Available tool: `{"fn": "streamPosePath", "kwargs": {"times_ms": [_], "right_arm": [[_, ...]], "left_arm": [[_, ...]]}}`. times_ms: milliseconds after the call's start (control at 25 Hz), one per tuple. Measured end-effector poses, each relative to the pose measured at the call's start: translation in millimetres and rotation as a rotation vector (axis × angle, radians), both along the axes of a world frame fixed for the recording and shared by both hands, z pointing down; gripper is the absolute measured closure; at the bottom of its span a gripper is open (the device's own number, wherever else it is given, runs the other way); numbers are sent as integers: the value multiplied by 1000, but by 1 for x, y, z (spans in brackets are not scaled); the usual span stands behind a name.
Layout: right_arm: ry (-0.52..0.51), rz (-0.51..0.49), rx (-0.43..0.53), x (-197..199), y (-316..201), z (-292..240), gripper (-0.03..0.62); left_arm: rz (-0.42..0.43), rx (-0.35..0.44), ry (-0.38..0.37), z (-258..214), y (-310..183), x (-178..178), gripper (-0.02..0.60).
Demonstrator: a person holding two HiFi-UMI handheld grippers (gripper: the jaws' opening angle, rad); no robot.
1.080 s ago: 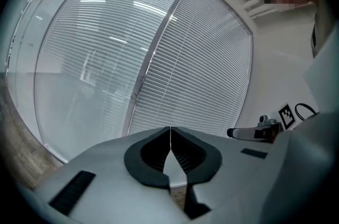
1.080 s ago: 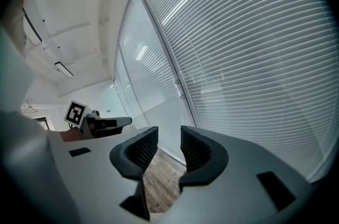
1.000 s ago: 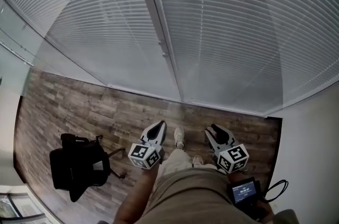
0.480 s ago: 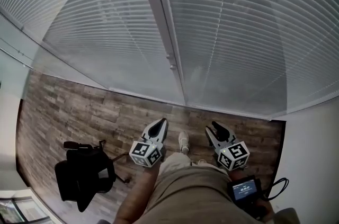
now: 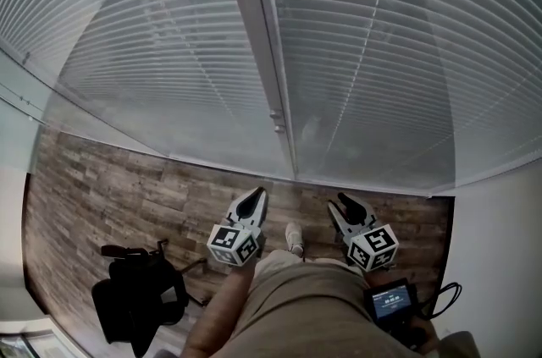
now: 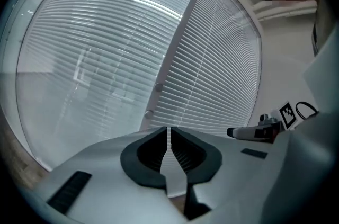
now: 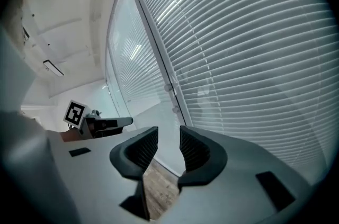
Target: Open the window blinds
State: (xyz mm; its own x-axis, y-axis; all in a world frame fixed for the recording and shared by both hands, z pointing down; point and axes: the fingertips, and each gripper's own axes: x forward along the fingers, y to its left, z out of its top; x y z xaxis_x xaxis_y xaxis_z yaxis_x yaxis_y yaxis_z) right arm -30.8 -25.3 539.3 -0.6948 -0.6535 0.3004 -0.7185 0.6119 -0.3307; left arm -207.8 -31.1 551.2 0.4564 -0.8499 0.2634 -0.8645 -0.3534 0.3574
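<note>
White horizontal blinds (image 5: 373,52) hang with slats closed across two tall window panes, split by a grey upright frame (image 5: 258,43) that carries small knobs (image 5: 279,128). My left gripper (image 5: 254,197) is held low in front of me, pointing at the blinds (image 6: 106,59), its jaws shut with nothing between them. My right gripper (image 5: 343,202) points the same way beside it, jaws a little apart and empty. Both are well short of the blinds (image 7: 243,48). From the left gripper (image 6: 169,130) the frame knobs (image 6: 159,88) lie straight ahead.
Wood-plank floor (image 5: 127,179) runs along the foot of the window. A black office chair (image 5: 135,301) stands at my left. A small screen device (image 5: 389,301) with a cable hangs at my right hip. A white wall (image 5: 500,263) closes the right side.
The blinds fill more of the head view and the chair has slid toward the lower left: I have stepped closer to the window. Both grippers keep their pose.
</note>
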Motion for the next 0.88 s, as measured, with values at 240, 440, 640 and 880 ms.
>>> {"fn": "streamPosePath", "kwargs": {"times_ms": [240, 440, 640, 880], "right_arm": [[6, 32, 13, -12, -27, 0, 473], [15, 70, 22, -20, -42, 10, 473], [15, 101, 14, -24, -53, 34, 473], [15, 112, 10, -25, -68, 40, 473]], "left_arm": [[25, 24, -9, 1, -35, -10, 561], [-19, 39, -19, 9, -63, -30, 502], [14, 30, -21, 34, -84, -31, 482], [38, 7, -43, 41, -107, -21, 459]]}}
